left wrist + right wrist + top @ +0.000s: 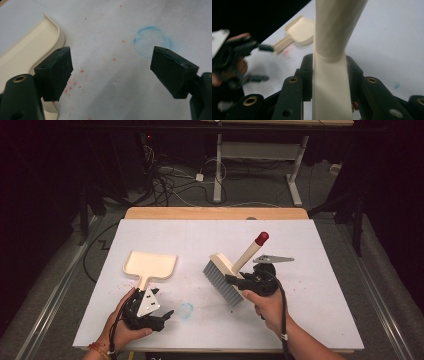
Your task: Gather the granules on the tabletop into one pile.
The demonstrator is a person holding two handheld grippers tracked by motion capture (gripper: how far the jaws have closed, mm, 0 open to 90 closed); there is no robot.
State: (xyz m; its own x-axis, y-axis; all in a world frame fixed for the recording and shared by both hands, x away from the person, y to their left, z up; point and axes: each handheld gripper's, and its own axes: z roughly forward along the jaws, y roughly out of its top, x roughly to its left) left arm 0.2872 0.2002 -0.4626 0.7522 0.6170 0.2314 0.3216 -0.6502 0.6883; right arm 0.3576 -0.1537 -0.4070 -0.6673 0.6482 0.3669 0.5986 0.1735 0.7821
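Cream plastic formed the brush (pixel 231 270), and your right gripper (pixel 239 281) had it clamped by the flat neck where the handle widens toward the head. In the right gripper view the jaws pressed on both sides of that neck (pixel 331 82), with the rounded handle rising away above them. From the high view the brush hung over the middle of the table (pixel 320 285), tilted, its grey bristles (pixel 220 282) pointing down and to the left and its red-capped handle end (pixel 262 238) angled up and to the right. Whether the bristles touched the white surface you could not tell from above.

Your left gripper (pixel 162 314) rested near the front left of the table with its jaws spread wide and nothing between them. In the left gripper view the two black pads (pixel 56 72) stood well apart over bare white surface scattered with small red crumbs (pixel 75 83). A faint blue ring (pixel 152 41) marked the surface just beyond the far pad; in the high view it (pixel 186 310) lay just to the right of that gripper's tips.

The cream dustpan (pixel 149 265) lay flat on the table just ahead of your left hand (pixel 122 327), its handle pointing back toward the gripper and its open scoop facing away. Dustpan and brush were well apart, with red specks on the surface between them.
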